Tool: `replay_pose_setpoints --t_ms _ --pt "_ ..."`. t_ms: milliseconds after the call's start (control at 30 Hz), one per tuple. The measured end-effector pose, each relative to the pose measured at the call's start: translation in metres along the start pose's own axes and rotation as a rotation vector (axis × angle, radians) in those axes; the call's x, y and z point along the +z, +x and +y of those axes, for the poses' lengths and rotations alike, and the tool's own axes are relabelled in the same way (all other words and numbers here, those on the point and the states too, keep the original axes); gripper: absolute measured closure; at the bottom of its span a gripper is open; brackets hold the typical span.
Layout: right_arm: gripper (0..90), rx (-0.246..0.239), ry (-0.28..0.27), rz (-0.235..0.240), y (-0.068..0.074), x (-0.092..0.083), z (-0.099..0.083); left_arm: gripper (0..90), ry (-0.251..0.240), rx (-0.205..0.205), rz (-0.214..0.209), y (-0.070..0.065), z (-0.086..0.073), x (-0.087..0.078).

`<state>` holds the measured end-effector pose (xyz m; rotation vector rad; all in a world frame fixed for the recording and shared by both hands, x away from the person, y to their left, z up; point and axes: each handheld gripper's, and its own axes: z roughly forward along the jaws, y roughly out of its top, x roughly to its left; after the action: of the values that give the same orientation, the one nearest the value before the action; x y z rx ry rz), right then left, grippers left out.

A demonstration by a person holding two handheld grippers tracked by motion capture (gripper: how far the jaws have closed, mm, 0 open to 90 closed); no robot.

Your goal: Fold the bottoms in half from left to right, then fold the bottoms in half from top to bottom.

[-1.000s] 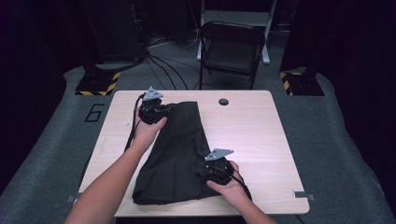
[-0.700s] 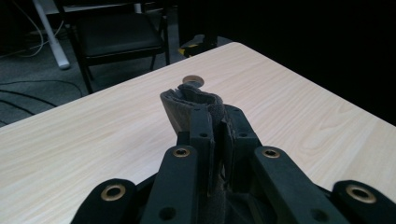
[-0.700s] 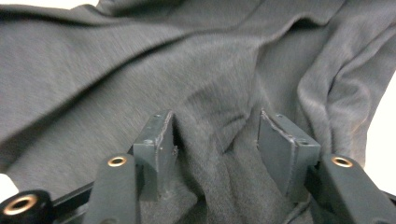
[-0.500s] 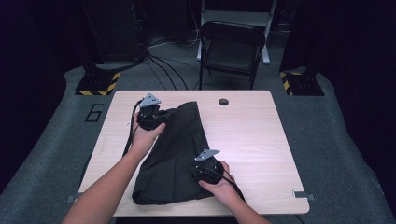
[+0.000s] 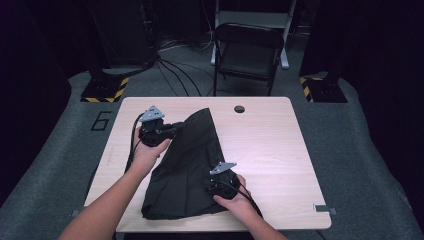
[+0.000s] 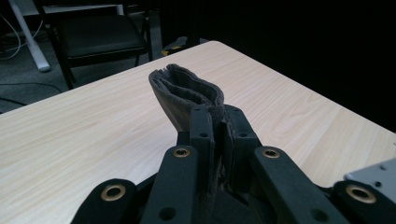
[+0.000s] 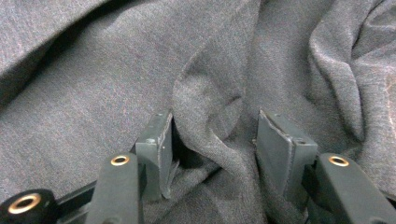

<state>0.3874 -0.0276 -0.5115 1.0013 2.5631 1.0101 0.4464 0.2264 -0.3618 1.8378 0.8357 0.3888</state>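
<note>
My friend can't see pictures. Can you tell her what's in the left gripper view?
The left gripper has its two black jaws shut on a folded edge of dark cloth, which sticks up past the jaw tips. Behind it lies a pale wooden table, and a black chair stands on the floor beyond.

Between the right gripper's (image 7: 212, 144) spread fingers (image 7: 156, 140) bunches dark grey cloth (image 7: 140, 79), a matt, finely woven weave, soft and creased. Those fingers look like matt black plastic with brass-coloured rivets. Beyond the left gripper's (image 6: 219, 126) closed fingers (image 6: 201, 128), the pinched cloth edge stands thick and layered over the table (image 6: 84, 126), pale smooth wood grain with a faint sheen.
</note>
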Motion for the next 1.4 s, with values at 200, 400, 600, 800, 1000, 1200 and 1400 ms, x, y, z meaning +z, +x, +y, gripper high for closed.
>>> replay_pose_setpoints --t_ms 200,400,600,800,1000,1200,1400 --pt "47.0 -0.004 -0.001 -0.003 0.0 0.0 0.0 83.5 -0.004 0.007 -0.006 -0.002 -0.002 -0.009" --pt "47.0 0.005 -0.008 -0.003 0.001 0.001 0.0 83.5 -0.007 0.017 -0.024 -0.007 -0.006 -0.017" --pt "47.3 0.005 -0.002 -0.002 0.001 0.0 0.0 83.5 -0.012 0.025 -0.043 -0.012 -0.009 -0.027" --pt "47.6 0.005 0.001 -0.016 0.001 0.001 0.0 83.5 -0.015 0.035 -0.052 -0.016 -0.012 -0.038" --pt "48.0 0.012 -0.001 -0.027 0.003 0.001 0.0 83.5 -0.017 0.041 -0.063 -0.02 -0.017 -0.05" --pt "48.1 0.001 0.001 -0.019 0.002 0.0 -0.001 83.5 -0.024 0.044 -0.072 -0.026 -0.025 -0.062" --pt "48.1 0.001 -0.018 -0.025 0.003 0.001 -0.002 83.5 -0.028 0.039 -0.081 -0.031 -0.036 -0.075"
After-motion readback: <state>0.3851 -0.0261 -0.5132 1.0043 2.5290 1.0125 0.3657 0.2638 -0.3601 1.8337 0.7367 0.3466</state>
